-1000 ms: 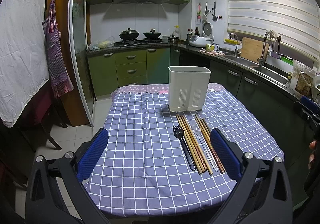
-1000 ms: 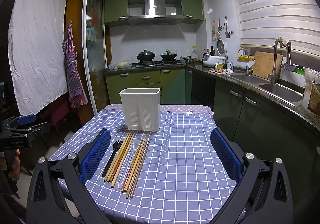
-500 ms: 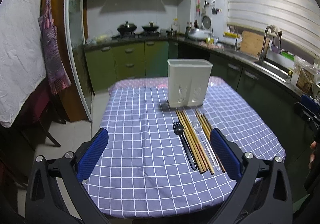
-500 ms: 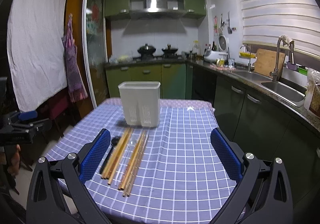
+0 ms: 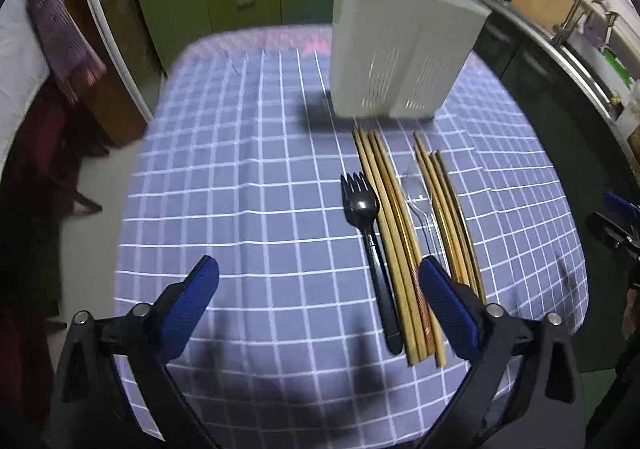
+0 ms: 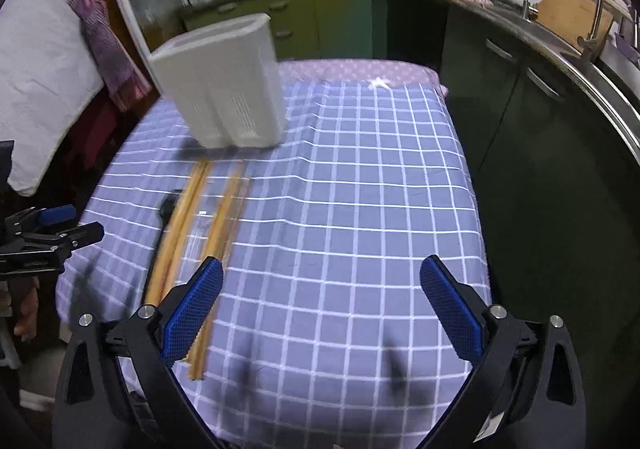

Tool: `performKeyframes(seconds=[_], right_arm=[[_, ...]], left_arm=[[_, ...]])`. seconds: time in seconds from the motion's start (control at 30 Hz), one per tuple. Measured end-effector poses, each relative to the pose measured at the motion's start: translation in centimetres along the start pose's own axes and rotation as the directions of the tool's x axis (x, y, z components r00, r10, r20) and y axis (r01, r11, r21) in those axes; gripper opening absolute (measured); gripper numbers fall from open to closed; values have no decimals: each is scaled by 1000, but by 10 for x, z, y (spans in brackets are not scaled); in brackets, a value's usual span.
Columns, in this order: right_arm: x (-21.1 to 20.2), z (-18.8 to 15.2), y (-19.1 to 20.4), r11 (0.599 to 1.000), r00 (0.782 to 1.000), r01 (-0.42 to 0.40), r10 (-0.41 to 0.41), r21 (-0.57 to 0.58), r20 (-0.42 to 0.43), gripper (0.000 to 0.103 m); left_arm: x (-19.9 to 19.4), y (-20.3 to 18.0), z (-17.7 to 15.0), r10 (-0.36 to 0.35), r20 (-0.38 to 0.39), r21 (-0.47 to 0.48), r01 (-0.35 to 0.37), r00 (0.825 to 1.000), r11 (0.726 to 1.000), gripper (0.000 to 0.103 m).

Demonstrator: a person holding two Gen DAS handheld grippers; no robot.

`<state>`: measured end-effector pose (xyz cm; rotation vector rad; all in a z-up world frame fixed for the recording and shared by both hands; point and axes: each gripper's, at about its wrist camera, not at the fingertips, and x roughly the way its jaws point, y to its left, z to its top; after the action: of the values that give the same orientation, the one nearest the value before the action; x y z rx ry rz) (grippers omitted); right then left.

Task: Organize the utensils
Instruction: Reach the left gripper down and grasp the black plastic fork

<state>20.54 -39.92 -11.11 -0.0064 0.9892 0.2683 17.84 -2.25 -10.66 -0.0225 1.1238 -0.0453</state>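
Left wrist: my left tool (image 5: 318, 303) and right tool (image 6: 320, 303) gape wide, empty, slightly closing on the left; chopsticks (image 5: 390, 233) lie just before the white holder (image 5: 400, 49).

Table (image 5: 240, 209) left half bare, free passage. Utensil holder (image 5: 400, 49) blocks far side; chopsticks (image 5: 396, 233) beside black fork (image 5: 366, 225).
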Motion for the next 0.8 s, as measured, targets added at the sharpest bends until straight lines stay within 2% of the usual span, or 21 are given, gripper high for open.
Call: performKeyframes(seconds=[0.07,0.13,0.2,0.23,0.27,0.3,0.33,0.4,0.53,0.63,0.8], right_arm=[[12,7,-3,1000,999,11,-11,1,-37,86],[22,12,-4,1000,998,6,-6,1,-58,82],[30,15,-3,1000,997,5,-6,-9,-81,73],[31,16,-1,1000,996,6,-7,-16,-84,72],[33,16,2,1000,996,9,-12,-27,-84,72],[36,16,5,999,996,12,-16,-42,-84,72],[37,15,8,999,996,11,-15,-47,-85,72],[42,15,13,999,996,-2,-3,-54,-92,72],[47,12,19,997,996,-5,-2,-74,-92,72],[46,12,20,997,996,-12,5,-74,-87,72],[46,12,18,997,997,-3,-4,-79,-82,72]], left_arm=[[12,-4,7,-12,-48,-14,11,999,1000,78],[24,-9,11,-23,-93,-20,21,995,1000,70],[35,-14,14,-32,-132,-28,29,991,999,67],[38,-17,15,-34,-142,-30,30,989,999,60],[42,-18,18,-34,-152,-34,29,988,999,52],[47,-18,20,-29,-165,-41,22,986,999,48],[50,-18,22,-27,-172,-46,19,985,999,45],[58,-18,26,-24,-188,-60,13,982,998,44],[68,-20,29,-35,-211,-74,20,977,997,27],[73,-22,30,-41,-224,-75,25,974,997,27],[79,-28,34,-30,-223,-58,17,974,998,18]])
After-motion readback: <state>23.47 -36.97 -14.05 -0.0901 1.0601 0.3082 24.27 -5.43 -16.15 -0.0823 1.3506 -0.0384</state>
